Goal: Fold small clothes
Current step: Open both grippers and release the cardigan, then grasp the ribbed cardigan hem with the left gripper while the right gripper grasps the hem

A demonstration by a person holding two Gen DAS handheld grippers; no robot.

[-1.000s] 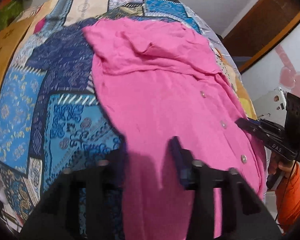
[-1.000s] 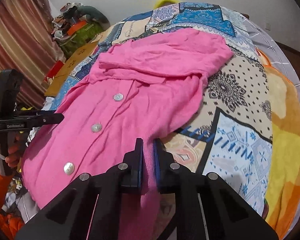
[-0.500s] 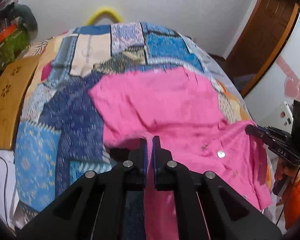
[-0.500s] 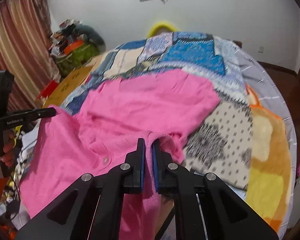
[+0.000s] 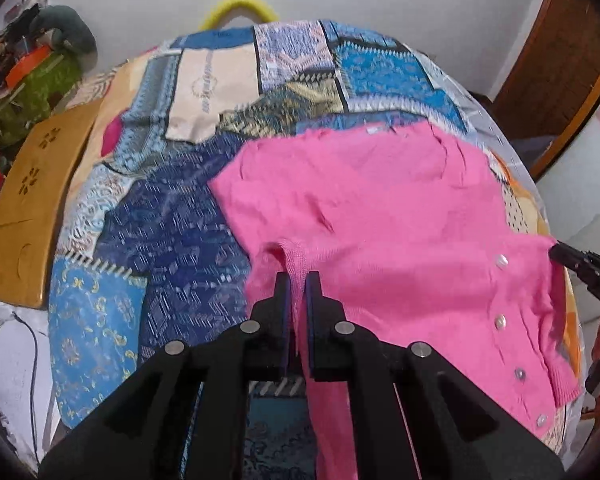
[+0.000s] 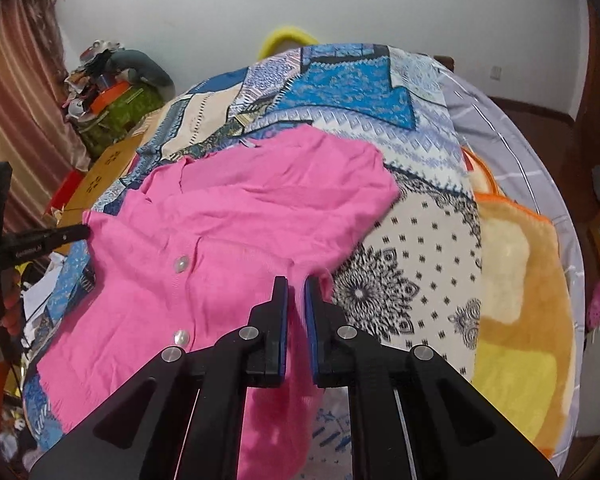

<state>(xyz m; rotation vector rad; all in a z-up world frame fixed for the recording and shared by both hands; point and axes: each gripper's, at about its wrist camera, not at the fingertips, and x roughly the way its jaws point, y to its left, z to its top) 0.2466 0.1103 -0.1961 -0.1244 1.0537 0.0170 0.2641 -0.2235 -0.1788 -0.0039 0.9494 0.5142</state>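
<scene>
The pink cardigan (image 5: 380,216) lay on the patchwork blanket (image 5: 148,216) on the bed, filling the middle of both views, with its buttons (image 5: 500,322) running along the side toward 4 o'clock in the left view. The left gripper (image 5: 296,280) had just closed its jaws and was clamped on a pinch of the pink knit at 1 corner of the bottom hem. The right gripper (image 6: 296,284) was clamped tight on the other hem corner, with pink cloth squeezed between its 2 blue pads. Both corners were lifted off the blanket, so the bottom edge hung up while the top part, toward 12 o'clock, lay flat. This looked like the fold step, with the bottom half being carried over the top half. The next move likely needed both grippers to go toward 12 o'clock together, keep the hem straight, lay it down near the collar (image 6: 180,172), and only then let go.
</scene>
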